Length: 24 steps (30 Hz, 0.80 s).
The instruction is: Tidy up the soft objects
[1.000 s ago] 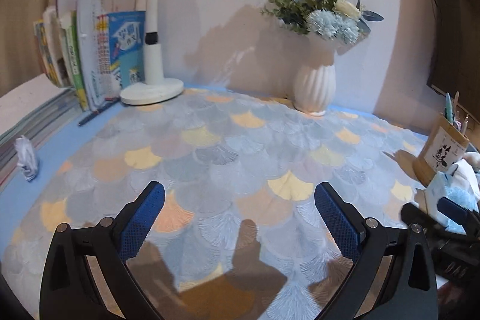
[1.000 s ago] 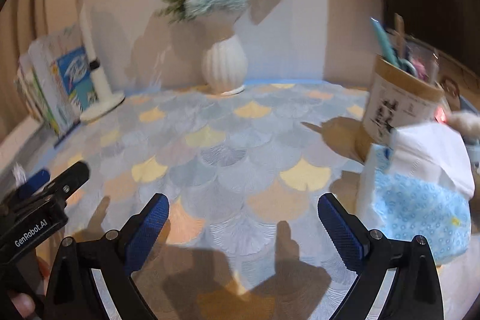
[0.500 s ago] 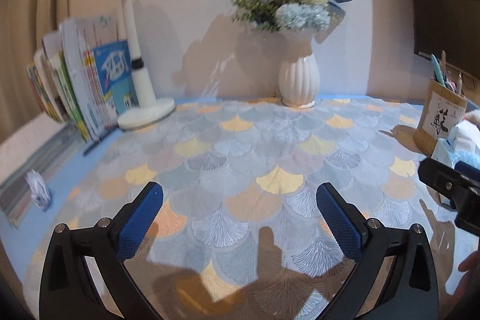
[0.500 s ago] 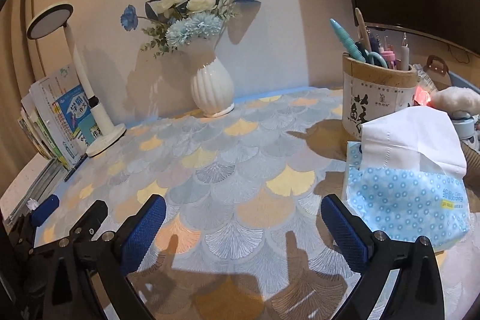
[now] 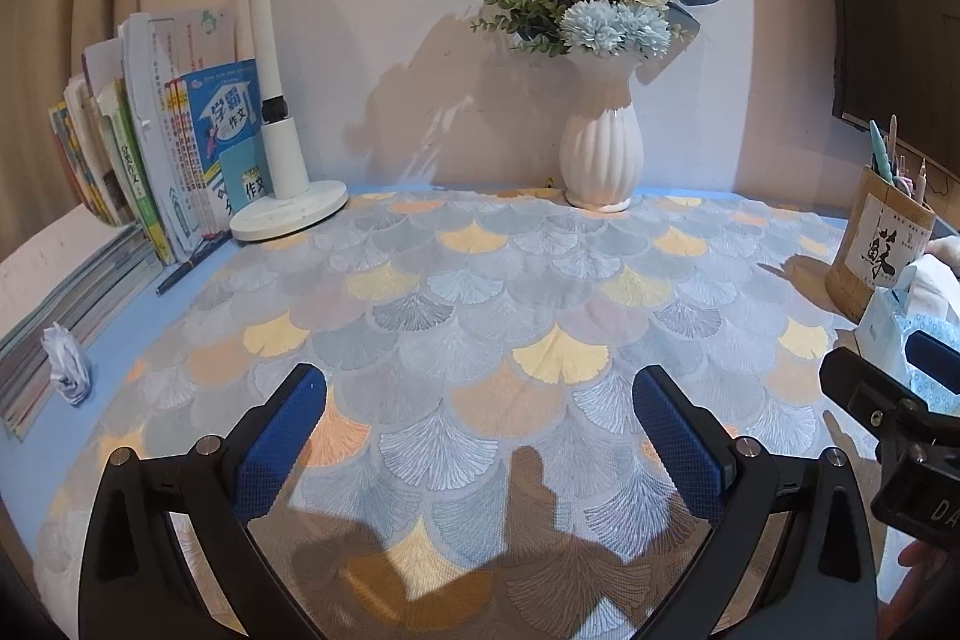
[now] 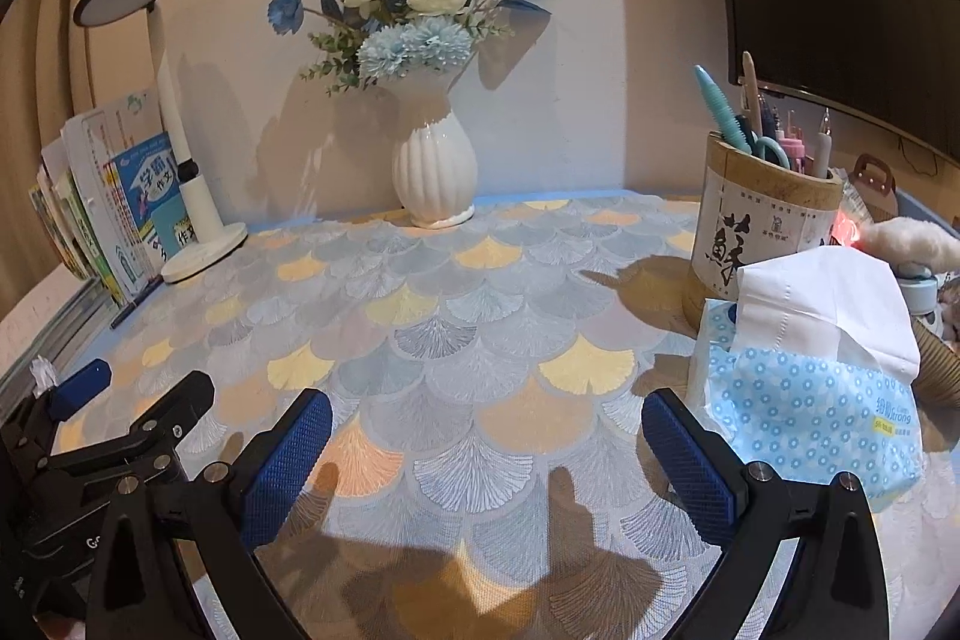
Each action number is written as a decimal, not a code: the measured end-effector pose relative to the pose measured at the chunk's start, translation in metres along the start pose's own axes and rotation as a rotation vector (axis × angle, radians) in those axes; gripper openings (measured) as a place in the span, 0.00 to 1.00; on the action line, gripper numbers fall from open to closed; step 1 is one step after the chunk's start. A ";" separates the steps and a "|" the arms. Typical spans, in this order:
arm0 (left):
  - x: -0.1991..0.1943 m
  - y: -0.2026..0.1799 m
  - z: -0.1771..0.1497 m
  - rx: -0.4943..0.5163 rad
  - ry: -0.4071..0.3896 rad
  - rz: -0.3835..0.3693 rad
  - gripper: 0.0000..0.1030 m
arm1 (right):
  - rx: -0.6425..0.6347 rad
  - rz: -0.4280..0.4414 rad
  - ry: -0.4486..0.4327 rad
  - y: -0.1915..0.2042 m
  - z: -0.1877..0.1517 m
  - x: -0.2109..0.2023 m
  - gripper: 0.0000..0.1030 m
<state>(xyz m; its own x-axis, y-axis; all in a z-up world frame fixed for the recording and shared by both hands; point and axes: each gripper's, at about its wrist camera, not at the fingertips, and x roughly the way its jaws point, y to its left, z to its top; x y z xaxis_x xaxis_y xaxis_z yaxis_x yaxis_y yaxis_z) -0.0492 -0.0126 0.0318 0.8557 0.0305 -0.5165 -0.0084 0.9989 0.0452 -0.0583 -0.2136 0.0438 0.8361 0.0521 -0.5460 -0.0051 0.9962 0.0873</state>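
A soft blue dotted tissue pack [image 6: 810,406] with a white tissue sticking up lies at the right of the table, just right of my right gripper [image 6: 486,436], which is open and empty. The pack's edge shows in the left wrist view [image 5: 894,334]. A crumpled white paper ball [image 5: 67,367] lies at the table's left edge; it also shows in the right wrist view [image 6: 42,370]. My left gripper [image 5: 480,412] is open and empty over the middle of the patterned tablecloth [image 5: 480,292].
A white vase of blue flowers [image 5: 600,154] stands at the back. A desk lamp [image 5: 282,160] and upright books [image 5: 150,148] are at the back left. A wooden pen holder [image 6: 762,220] stands behind the tissue pack, with a fluffy white thing [image 6: 918,238] beyond.
Both grippers have tilted up and drawn back a little, so the views show more of the wall and lamp. Both stay open and empty.
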 end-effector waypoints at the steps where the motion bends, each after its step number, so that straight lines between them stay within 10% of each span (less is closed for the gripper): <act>1: 0.000 0.000 0.000 -0.001 0.001 0.000 0.99 | -0.002 -0.001 0.001 0.000 0.000 0.000 1.00; 24: -0.001 0.001 0.000 -0.010 0.006 0.011 0.99 | -0.007 -0.003 0.022 -0.001 -0.001 0.004 1.00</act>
<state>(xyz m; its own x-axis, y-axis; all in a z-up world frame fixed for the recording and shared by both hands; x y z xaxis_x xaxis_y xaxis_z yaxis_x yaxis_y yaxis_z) -0.0496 -0.0112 0.0324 0.8522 0.0418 -0.5215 -0.0229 0.9988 0.0426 -0.0553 -0.2138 0.0403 0.8237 0.0510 -0.5647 -0.0070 0.9968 0.0798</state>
